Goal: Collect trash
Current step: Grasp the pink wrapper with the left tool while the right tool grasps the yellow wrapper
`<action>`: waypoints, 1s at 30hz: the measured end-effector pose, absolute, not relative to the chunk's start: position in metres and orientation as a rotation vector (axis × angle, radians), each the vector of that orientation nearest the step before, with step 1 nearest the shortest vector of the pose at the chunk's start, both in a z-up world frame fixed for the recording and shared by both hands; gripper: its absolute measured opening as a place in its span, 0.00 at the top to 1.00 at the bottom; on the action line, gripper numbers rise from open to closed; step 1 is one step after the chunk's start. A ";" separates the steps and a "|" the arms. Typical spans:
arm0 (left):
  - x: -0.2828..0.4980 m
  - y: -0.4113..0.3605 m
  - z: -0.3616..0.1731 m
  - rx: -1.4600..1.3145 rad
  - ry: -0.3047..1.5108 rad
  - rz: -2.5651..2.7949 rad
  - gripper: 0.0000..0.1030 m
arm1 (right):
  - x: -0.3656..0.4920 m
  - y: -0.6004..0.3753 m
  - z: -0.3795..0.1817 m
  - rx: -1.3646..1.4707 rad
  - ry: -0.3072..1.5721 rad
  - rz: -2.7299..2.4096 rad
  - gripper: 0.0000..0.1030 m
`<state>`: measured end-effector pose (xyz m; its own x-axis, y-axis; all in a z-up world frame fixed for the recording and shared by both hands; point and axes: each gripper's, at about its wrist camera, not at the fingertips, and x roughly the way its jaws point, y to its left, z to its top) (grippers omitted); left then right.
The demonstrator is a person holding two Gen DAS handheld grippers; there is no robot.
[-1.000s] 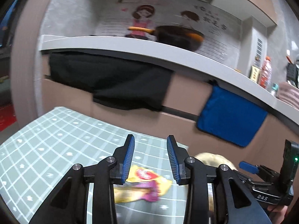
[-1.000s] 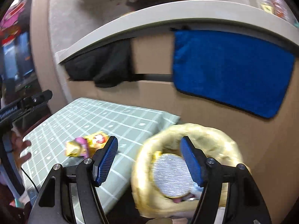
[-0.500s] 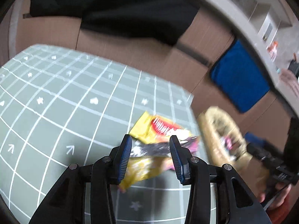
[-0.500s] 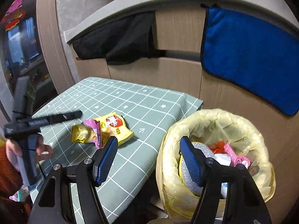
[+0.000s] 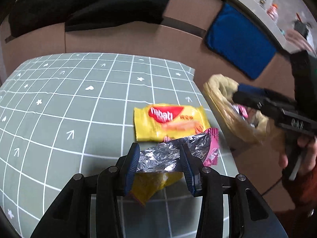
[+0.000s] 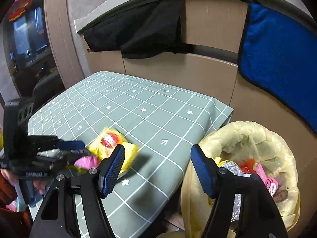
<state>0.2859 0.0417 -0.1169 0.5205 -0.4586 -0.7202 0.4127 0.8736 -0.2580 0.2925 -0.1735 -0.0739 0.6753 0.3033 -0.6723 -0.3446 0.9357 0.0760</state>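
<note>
A yellow Nabati wrapper (image 5: 168, 122) lies on the green grid tablecloth (image 5: 79, 103). A pink wrapper with its silver foil inside showing (image 5: 174, 154) lies over another yellow wrapper (image 5: 152, 184). My left gripper (image 5: 160, 158) is open, its fingers on either side of the foil; whether they touch it I cannot tell. My right gripper (image 6: 158, 168) is open and empty, above the table edge beside the bin (image 6: 257, 138). The left gripper (image 6: 65, 148) and wrappers (image 6: 111, 140) show blurred in the right wrist view.
The bin, lined with a yellowish bag (image 5: 227, 107), stands off the table's right edge and holds trash, including a silver scourer (image 6: 233, 170). A cabinet front behind carries a blue towel (image 6: 277, 59) and a black cloth (image 6: 142, 29).
My left gripper has tilted down and come in over the wrappers until its fingers flank the foil. My right gripper has risen from the bin and shifted left.
</note>
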 end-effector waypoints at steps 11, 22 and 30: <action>0.273 0.038 -0.124 -0.012 0.908 -0.479 0.58 | 0.283 -0.170 -0.073 -0.059 0.749 0.371 0.36; 0.260 0.088 -0.127 -0.147 0.905 -0.255 0.69 | 0.308 -0.124 -0.108 -0.110 0.810 0.450 0.36; 0.250 0.120 -0.116 -0.420 0.817 -0.297 0.68 | 0.332 -0.095 -0.142 -0.189 0.902 0.496 0.32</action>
